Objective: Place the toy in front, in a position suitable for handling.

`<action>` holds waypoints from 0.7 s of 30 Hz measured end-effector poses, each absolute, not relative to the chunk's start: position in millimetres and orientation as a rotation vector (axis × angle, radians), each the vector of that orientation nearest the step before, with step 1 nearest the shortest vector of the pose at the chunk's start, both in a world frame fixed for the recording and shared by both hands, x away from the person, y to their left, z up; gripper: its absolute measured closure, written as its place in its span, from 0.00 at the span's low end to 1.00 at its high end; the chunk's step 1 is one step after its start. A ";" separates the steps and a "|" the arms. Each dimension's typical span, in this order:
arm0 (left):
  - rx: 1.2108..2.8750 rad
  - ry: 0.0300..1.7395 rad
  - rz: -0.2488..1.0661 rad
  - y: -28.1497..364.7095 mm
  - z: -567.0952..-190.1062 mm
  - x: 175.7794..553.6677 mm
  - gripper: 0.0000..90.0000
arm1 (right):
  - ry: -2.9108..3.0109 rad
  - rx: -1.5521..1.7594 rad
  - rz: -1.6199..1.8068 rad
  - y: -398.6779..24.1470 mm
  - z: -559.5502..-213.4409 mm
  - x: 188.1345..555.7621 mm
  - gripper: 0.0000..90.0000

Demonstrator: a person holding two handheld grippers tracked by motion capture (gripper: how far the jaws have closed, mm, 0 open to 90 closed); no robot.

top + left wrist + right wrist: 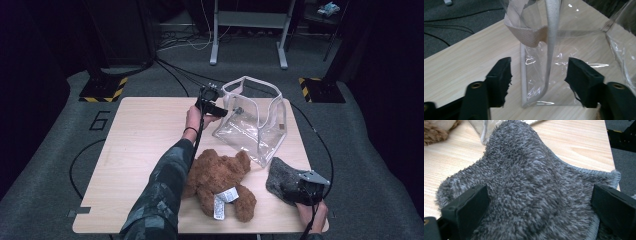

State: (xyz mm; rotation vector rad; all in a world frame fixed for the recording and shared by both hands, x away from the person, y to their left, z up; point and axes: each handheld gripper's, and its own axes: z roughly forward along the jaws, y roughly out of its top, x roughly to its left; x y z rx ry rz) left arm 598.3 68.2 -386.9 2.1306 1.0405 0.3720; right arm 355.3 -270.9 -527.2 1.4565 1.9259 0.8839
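A clear plastic bag [255, 125] with pale trim stands open on the far right part of the wooden table [145, 130]. My left gripper [212, 100] is at its left side. In the left gripper view the bag's trimmed corner edge [547, 62] stands between the jaws of my left gripper [540, 80], which are apart and not touching it. A beige strap [524, 32] hangs just above. A grey fuzzy cloth [280, 177] lies humped at the near right corner. My right gripper [539, 207] straddles the cloth [529, 182] with its jaws wide.
A brown teddy bear [220, 180] with a white tag lies on its back at the table's near middle, between my two arms. Cables run over the grey floor behind the table, where a metal frame [247, 30] stands. The table's right edge is close beside the cloth.
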 end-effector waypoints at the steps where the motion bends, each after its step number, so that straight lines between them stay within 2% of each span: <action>1: 2.136 1.027 0.377 65.8 -387.1 598.2 0.45 | 1.927 1.456 0.884 -271.0 -527.2 355.3 0.02; 6: 2.147 1.074 0.404 57.9 -395.4 602.7 0.60 | 1.928 1.455 0.885 -271.2 -527.2 355.2 0.02; 8: 2.152 1.093 0.403 56.1 -398.6 603.2 0.73 | 1.926 1.458 0.885 -271.3 -527.1 355.2 0.02; 12: 2.158 1.082 0.377 52.2 -404.9 603.2 0.92 | 1.923 1.458 0.887 -271.7 -527.1 355.0 0.03; 15: 2.144 1.099 0.397 48.8 -406.2 602.0 0.96 | 1.925 1.453 0.886 -271.9 -527.2 355.4 0.03; 21: 2.122 1.126 0.404 53.6 -404.0 597.7 0.97 | 1.919 1.467 0.889 -271.4 -527.1 355.1 0.03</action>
